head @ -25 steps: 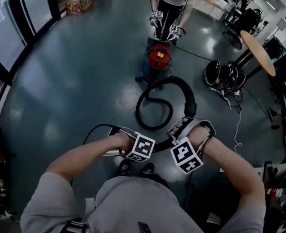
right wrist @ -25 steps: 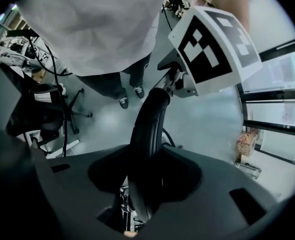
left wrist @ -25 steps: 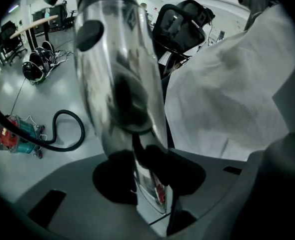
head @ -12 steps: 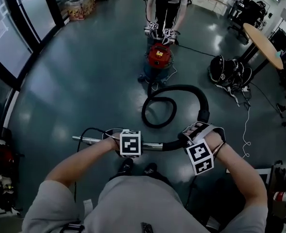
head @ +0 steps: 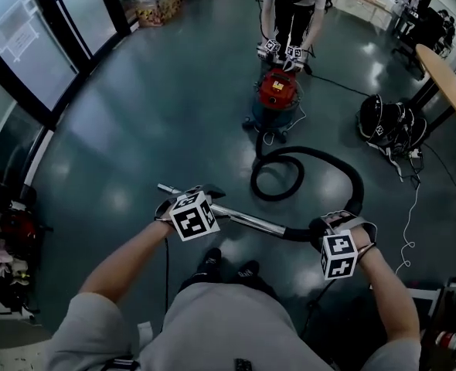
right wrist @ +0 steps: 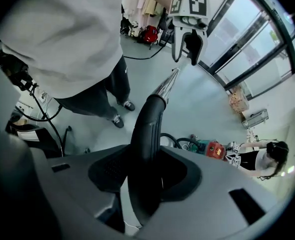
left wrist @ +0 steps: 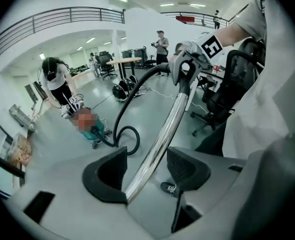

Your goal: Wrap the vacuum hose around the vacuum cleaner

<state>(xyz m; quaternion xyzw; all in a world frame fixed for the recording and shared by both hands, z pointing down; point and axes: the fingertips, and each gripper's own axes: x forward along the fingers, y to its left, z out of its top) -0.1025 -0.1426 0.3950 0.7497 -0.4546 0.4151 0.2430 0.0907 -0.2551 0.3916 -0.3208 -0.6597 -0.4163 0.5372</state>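
Two grippers are set along the metal tube. On the left gripper the jaws have just been opening, and the tube is left loose between them. The right gripper is clamped on the black handle. Compared with a second ago, the grippers are spread further apart. The hose is looped on the floor, running up to the red vacuum cleaner, well ahead.

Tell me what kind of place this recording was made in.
Probably a large open-plan office or lab hall: tall glass walls along one side, an office chair and a wooden table on the polished floor, and a railed upper gallery.
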